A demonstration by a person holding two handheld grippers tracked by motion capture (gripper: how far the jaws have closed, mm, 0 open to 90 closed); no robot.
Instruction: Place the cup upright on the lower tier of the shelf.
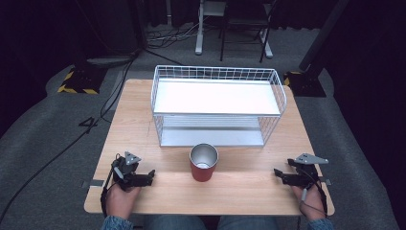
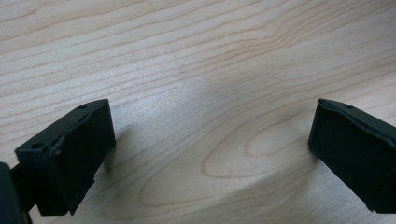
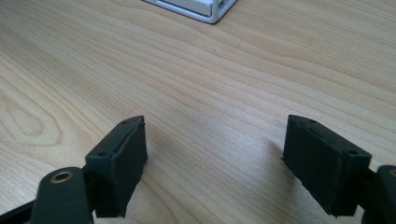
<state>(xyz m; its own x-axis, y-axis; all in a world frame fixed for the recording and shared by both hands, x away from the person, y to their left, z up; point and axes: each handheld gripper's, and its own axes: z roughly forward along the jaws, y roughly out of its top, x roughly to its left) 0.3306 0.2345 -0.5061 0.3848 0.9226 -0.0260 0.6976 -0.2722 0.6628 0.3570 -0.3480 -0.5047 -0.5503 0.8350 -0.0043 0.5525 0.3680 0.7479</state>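
Cup (image 1: 204,162): a red cup with a bare metal inside stands upright near the front middle of the table, mouth open to the top, just in front of the wire rack and apart from it.
Cup and grippers: it stands between the two grippers, well apart from each; nothing touches it.
Left gripper (image 1: 151,175): rests low over the table at the front left, held in the person's left hand (image 1: 121,198), tips pointing toward the cup. In the left gripper view its jaws stand wide apart with only bare wood between them; it grasps nothing.
Right gripper (image 1: 276,173): sits at the front right in the right hand (image 1: 312,201), tips pointing toward the cup. In the right gripper view its jaws are spread wide over bare wood; released, with nothing held.
Wire rack (image 1: 216,72): white, two shelves, standing at the back half of the table; a corner of its bottom shelf shows at the top of the right gripper view.
Table (image 1: 134,120): light wood, with grain lines.
Floor (image 1: 48,129): grey carpet, with black cables trailing at the left.
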